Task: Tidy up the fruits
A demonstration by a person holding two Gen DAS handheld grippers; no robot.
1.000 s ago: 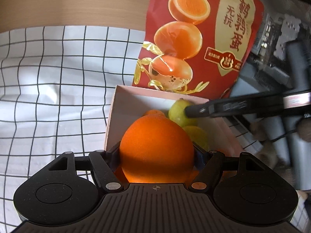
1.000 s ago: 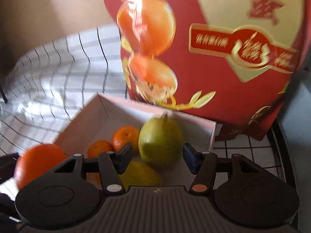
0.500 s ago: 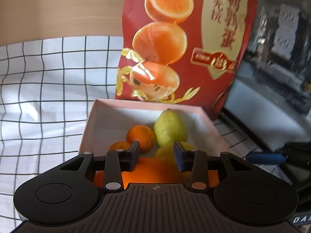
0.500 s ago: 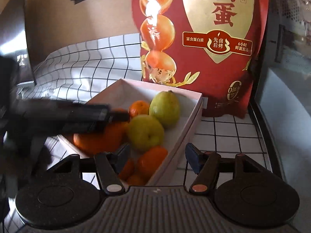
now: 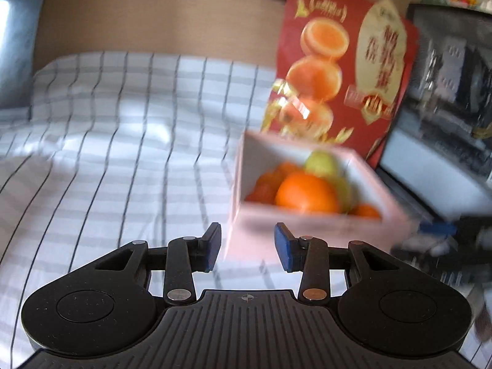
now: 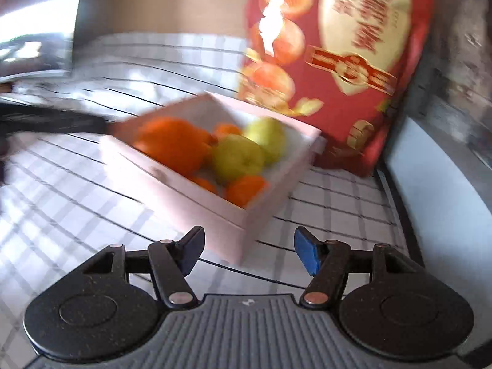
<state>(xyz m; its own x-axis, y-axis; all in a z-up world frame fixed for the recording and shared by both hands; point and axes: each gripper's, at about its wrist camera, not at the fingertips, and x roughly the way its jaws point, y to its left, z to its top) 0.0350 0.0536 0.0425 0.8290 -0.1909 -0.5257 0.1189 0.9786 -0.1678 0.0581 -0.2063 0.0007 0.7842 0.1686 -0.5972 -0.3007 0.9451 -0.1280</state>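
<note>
A pale pink box stands on the checked cloth and holds the fruit. In it lie a large orange, a green pear and small mandarins. My left gripper is short of the box's near wall, its jaws a little apart with nothing between them. From the right wrist the box shows the orange, two green-yellow fruits and a mandarin. My right gripper is opening and empty, with the box's near corner just ahead of the gap, untouched.
A tall red snack bag stands right behind the box. The black-and-white checked cloth stretches to the left. A dark cluttered shelf and a white ledge close off the right side. The picture is blurred by motion.
The left gripper let go of the large orange into the box, narrowed its jaws and drew back to the left. The right gripper pulled back from the pear and widened its jaws.
</note>
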